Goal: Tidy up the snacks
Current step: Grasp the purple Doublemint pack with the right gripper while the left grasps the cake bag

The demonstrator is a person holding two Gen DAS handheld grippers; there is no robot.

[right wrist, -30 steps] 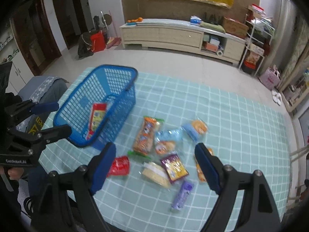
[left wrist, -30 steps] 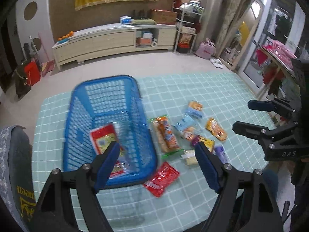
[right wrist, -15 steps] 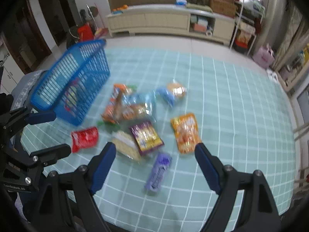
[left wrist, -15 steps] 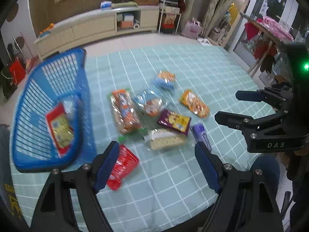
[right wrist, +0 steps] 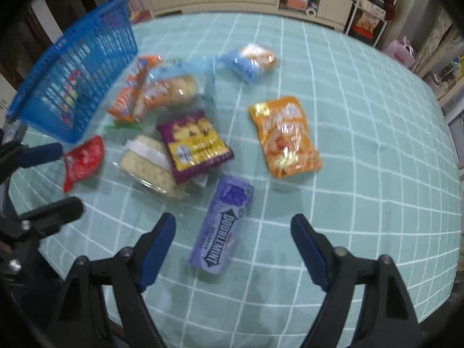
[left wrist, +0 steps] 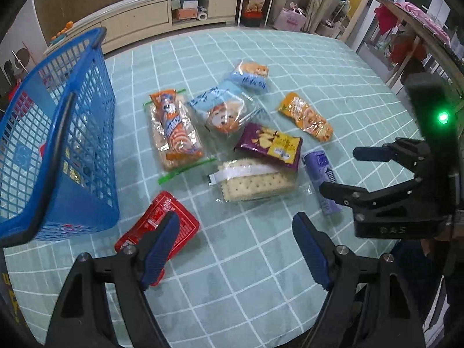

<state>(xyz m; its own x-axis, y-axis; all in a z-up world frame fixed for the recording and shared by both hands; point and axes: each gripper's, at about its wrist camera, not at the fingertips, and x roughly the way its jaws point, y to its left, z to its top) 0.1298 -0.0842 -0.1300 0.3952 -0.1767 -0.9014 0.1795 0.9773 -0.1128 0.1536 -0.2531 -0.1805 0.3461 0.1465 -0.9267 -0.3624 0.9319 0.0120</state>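
Several snack packs lie on the green checked tablecloth [left wrist: 246, 261]: a red pack [left wrist: 162, 220], a cracker pack [left wrist: 255, 182], a purple chip bag [left wrist: 269, 143], a purple Doublemint pack [right wrist: 223, 220], an orange bag [right wrist: 285, 136], a long orange biscuit pack [left wrist: 174, 127] and blue bags [left wrist: 223, 107]. A blue basket [left wrist: 58, 145] stands at the left with a pack inside. My left gripper [left wrist: 236, 246] is open, its left finger over the red pack. My right gripper [right wrist: 233, 246] is open just above the Doublemint pack.
The table's near edge runs below both grippers. The right gripper also shows at the right of the left wrist view [left wrist: 348, 171]. A cream sideboard [left wrist: 150, 20] and shelves stand beyond the table. A chair back [left wrist: 5, 290] is at the lower left.
Both grippers have moved down and closer to the snacks. The left view has swung right, away from the basket; the right view now centres on the Doublemint pack.
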